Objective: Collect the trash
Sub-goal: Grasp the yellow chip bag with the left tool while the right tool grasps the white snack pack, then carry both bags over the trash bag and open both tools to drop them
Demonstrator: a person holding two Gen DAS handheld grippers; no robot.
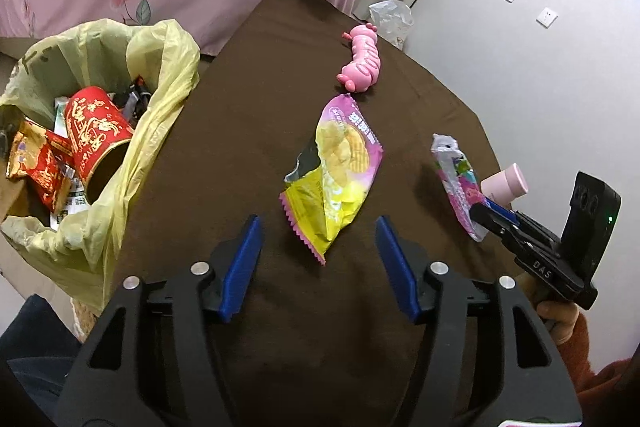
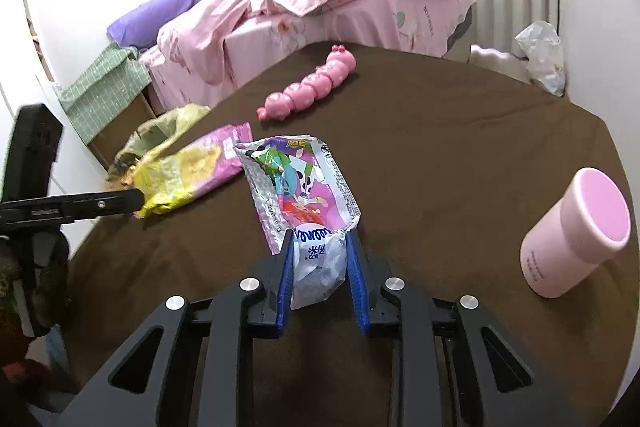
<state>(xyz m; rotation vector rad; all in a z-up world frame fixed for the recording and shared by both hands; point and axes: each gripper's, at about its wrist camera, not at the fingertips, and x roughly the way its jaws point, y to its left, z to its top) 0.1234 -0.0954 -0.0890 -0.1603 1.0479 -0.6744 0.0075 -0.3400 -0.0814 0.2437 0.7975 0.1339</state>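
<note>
Crinkled foil-and-plastic, the pink cartoon wrapper lies flat on the brown tablecloth, its near end running in between the fingers of my right gripper. Those blue pads sit close against the wrapper's white tail on both sides; I judge them closed on it, or all but, though I cannot tell how firm the pinch is. My left gripper is spread wide and holds nothing, its pads either side of the near corner of the yellow-and-purple chip bag without touching it.

Far beyond the chip bag lies a pink caterpillar toy, and to the right of the wrapper a pink cup lies tipped on its side. Neither looks like trash to me. Off the table's left edge is the bin with its yellow liner, already holding a red can and red packets.

So the step in hand, as I judge it, is picking up the wrapper. Next I would lift it clear of the cloth and carry it left across the table to the liner's mouth, passing over the chip bag.
</note>
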